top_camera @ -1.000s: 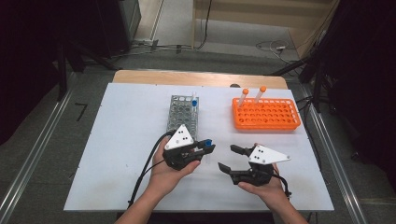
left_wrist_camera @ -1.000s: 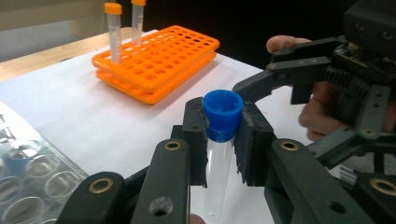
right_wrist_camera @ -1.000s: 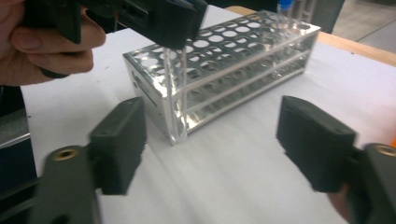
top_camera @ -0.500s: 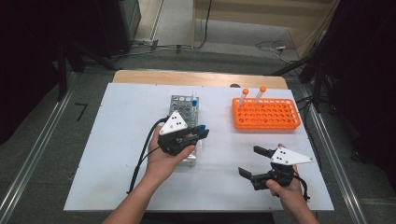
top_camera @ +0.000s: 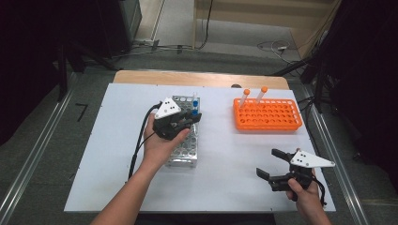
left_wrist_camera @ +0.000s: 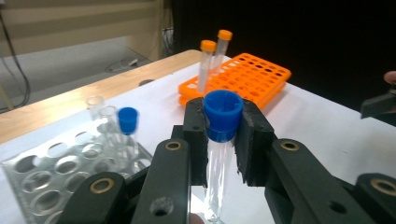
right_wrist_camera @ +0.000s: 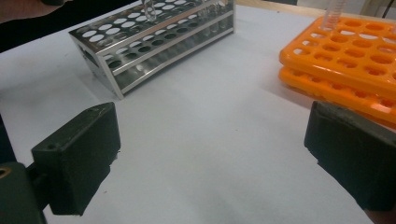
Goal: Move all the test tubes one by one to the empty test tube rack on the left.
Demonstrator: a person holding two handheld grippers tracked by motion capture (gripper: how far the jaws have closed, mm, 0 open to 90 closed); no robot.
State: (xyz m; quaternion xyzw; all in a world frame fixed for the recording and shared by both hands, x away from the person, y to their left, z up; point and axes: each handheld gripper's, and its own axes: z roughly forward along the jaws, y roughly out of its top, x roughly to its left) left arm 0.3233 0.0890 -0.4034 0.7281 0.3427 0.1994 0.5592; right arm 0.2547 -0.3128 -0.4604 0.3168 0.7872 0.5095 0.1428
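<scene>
My left gripper (top_camera: 193,118) (left_wrist_camera: 223,140) is shut on a clear tube with a blue cap (left_wrist_camera: 222,116), held upright over the far part of the metal rack (top_camera: 184,147) (left_wrist_camera: 51,172) (right_wrist_camera: 154,39). Another blue-capped tube (top_camera: 195,104) (left_wrist_camera: 127,122) stands in that rack beside two uncapped clear tubes (left_wrist_camera: 100,112). The orange rack (top_camera: 266,114) (left_wrist_camera: 243,77) (right_wrist_camera: 355,70) holds two orange-capped tubes (top_camera: 251,96) (left_wrist_camera: 210,60). My right gripper (top_camera: 272,164) (right_wrist_camera: 210,163) hovers low near the table's front right; its jaws have just been opening and stand wide open with nothing between them.
The white tabletop (top_camera: 220,159) lies between the two racks and in front of them. A wooden strip (top_camera: 197,78) runs along the table's far edge. Metal rails (top_camera: 33,154) flank the table on the floor.
The left hand carried the blue-capped tube away from the middle to above the metal rack. The right hand drew back toward the front right corner and its jaws spread wider.
</scene>
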